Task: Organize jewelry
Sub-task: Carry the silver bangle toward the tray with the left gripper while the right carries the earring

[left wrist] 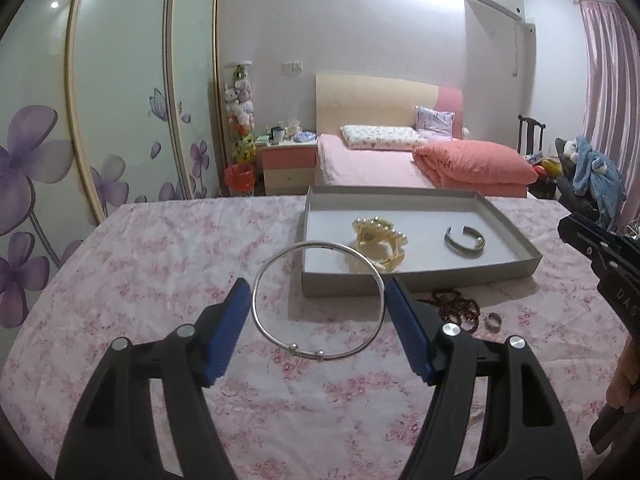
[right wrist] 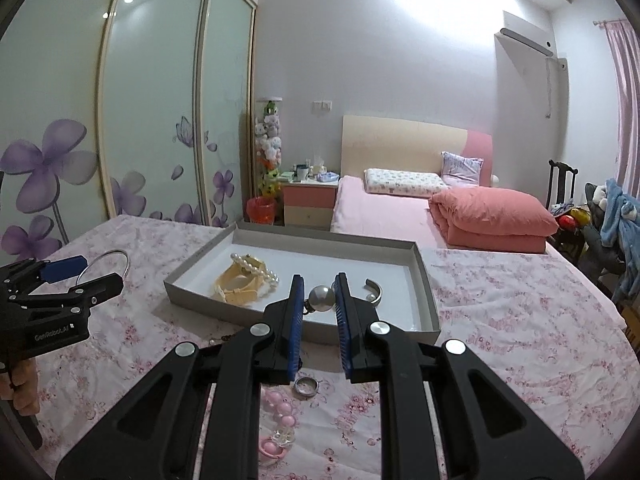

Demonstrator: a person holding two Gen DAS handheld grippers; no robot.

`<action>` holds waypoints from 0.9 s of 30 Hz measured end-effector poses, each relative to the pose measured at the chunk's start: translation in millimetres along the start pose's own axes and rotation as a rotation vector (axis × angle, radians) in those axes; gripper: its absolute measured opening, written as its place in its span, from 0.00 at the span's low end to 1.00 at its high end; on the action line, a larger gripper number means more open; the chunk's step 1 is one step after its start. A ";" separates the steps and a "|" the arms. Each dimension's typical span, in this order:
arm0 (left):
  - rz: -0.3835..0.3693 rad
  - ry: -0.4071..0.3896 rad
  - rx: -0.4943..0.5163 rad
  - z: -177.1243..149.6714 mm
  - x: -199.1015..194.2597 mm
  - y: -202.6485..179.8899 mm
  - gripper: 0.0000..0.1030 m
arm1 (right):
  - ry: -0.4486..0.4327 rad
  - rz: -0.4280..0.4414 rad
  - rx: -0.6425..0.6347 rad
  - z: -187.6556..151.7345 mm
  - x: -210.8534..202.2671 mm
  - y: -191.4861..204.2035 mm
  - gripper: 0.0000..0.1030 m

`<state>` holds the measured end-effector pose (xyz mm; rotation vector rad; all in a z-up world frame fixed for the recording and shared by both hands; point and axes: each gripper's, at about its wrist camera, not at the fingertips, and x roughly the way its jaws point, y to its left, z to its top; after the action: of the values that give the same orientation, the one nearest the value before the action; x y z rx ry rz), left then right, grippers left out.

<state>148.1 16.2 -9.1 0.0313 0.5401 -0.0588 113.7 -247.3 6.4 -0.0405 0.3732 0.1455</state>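
While the left hand-held gripper (left wrist: 318, 292) is spread wide in its own view, its blue pads pinch a thin silver bangle (left wrist: 318, 300) across its full width, held above the floral bench (left wrist: 160, 248) just short of the grey tray (left wrist: 420, 276). From the right wrist view, the right hand-held gripper (right wrist: 320, 294) is nearly pressed together, clamping a pearl bead (right wrist: 321, 298) over the tray's near edge.

A tabletop (left wrist: 160, 272) under pink floral cloth carries a grey tray (left wrist: 416, 280); just before the tray lie dark beads (left wrist: 460, 312), a ring (left wrist: 493, 321) and pink beads (right wrist: 282, 408).
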 end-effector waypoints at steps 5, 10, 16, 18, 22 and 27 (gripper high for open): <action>-0.001 -0.045 -0.003 2.0 -8.7 -5.0 0.66 | -0.042 -0.001 0.007 1.4 -7.4 1.0 0.16; 0.003 -0.095 0.002 3.3 -19.5 -12.0 0.66 | -0.081 -0.005 0.008 3.0 -12.9 4.1 0.16; 0.009 -0.151 0.005 6.0 -28.5 -19.7 0.66 | -0.126 -0.011 0.029 4.6 -17.1 2.6 0.16; 0.012 -0.167 0.007 6.8 -30.9 -22.0 0.66 | -0.140 -0.015 0.032 4.6 -18.4 2.5 0.16; 0.016 -0.195 0.016 8.3 -34.5 -27.1 0.66 | -0.162 -0.023 0.031 4.6 -20.3 1.8 0.16; 0.017 -0.215 0.020 8.9 -37.8 -32.0 0.66 | -0.171 -0.024 0.037 5.1 -19.4 -0.6 0.16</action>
<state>118.3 -14.3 17.6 0.0490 0.3240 -0.0506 97.7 -250.1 18.2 0.0041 0.2041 0.1168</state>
